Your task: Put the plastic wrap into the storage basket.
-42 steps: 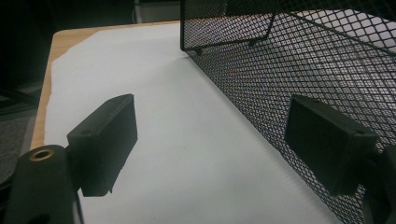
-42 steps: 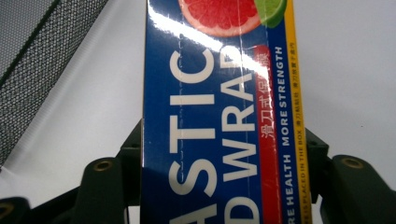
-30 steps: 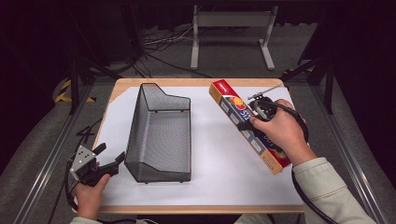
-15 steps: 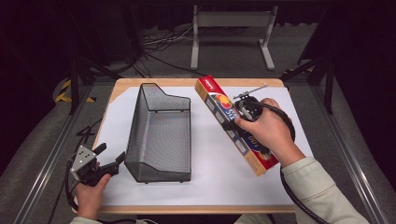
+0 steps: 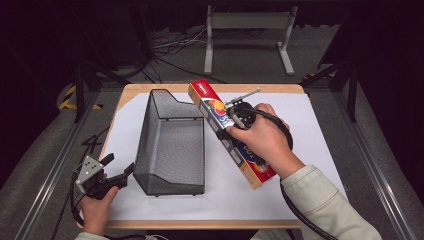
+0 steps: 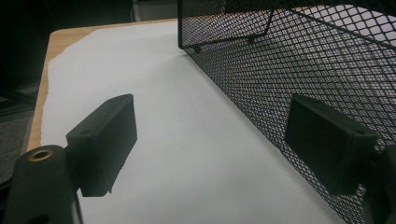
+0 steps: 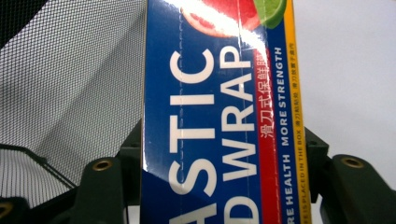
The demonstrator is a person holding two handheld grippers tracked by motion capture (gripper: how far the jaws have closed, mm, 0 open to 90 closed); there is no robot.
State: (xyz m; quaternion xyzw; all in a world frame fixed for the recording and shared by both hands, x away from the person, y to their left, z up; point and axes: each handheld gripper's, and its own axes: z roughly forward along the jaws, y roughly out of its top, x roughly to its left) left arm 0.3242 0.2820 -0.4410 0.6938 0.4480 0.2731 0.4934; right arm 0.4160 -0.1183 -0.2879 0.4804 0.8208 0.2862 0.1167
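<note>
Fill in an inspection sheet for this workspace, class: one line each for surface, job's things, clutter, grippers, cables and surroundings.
Surface: wooden table under a white sheet.
Job's things: black mesh basket; plastic wrap box, its far end by the basket's rim.
Clutter: nothing seen.
Grippers: right gripper shut on the box; left gripper open, beside the basket's near corner.
Cables: black cable trailing along the right sleeve; floor cables beyond the table.
Surroundings: dark floor, grey metal stand.

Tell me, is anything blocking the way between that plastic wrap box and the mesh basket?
Nothing visible does. The right gripper holds the plastic wrap box just right of the black mesh basket, whose open top is empty.
</note>
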